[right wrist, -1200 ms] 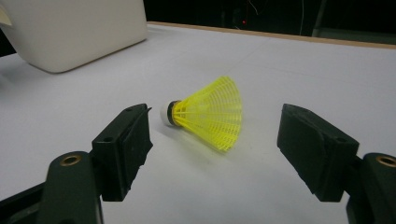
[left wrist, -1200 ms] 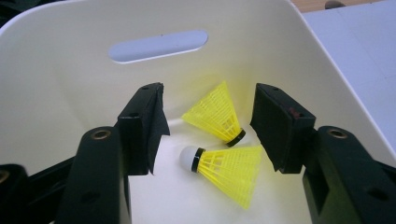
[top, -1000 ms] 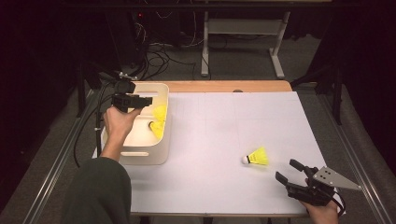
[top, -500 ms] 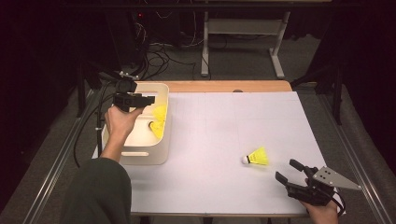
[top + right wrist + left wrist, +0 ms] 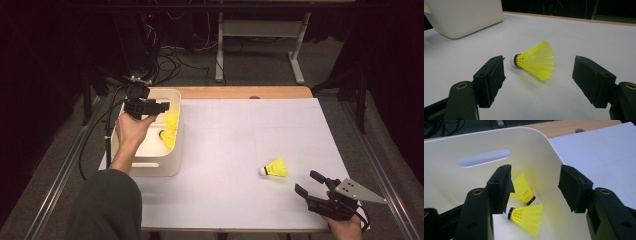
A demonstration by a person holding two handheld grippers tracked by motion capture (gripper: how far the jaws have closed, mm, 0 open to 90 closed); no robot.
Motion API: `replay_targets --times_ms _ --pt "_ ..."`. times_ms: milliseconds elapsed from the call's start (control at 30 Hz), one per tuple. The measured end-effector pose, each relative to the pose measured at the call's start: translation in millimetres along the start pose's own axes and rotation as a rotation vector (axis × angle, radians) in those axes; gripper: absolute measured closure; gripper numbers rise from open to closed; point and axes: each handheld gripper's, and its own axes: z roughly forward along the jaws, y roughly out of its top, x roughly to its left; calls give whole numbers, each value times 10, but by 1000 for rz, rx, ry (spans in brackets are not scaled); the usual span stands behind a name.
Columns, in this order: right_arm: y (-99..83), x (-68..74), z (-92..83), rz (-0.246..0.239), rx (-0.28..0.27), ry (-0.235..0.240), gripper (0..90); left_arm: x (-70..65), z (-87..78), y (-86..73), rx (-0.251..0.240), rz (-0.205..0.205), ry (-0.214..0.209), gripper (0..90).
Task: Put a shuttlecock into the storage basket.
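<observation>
The room is dark, with cables on the floor behind a white counter [image 5: 240, 135] that has a wooden strip along its far edge.

I hold my left claw [image 5: 535, 187] over the cream bin [image 5: 172, 165] at about 9 o'clock on the counter. Its jaws are apart and hold nothing. Over the last second almost nothing has changed: this claw hangs in the same spot over the bin, and two yellow shuttlecocks [image 5: 526, 207] lie on the bin floor below it. I think that means this drop is done and the left side has no more work right now.

One yellow shuttlecock [image 5: 534, 61] is left out on the counter, at about 4 o'clock. It lies on its side, with its small white cork tip and black band pointing left in the right claw's view and its net skirt fanning out to the right. It looks light and easy to squash.

My right claw [image 5: 539, 77] waits just in front of it, jaws wide apart and not touching it. It has not moved either. I think the next job is to pick that one up and carry it to the bin.
</observation>
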Motion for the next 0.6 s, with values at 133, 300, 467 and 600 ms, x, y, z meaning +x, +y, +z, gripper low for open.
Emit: replay_targets --times_ms 133,300,467,600 --pt "0 0 0 2 0 0 263 -31 2 15 -2 9 -2 446" --pt "0 1 -1 2 0 0 263 -107 -6 43 -11 28 -14 445" --pt "0 1 -2 0 -1 1 263 -180 8 52 -17 41 -32 441" --pt "0 0 3 -2 1 2 263 -275 33 58 -9 70 -42 433"
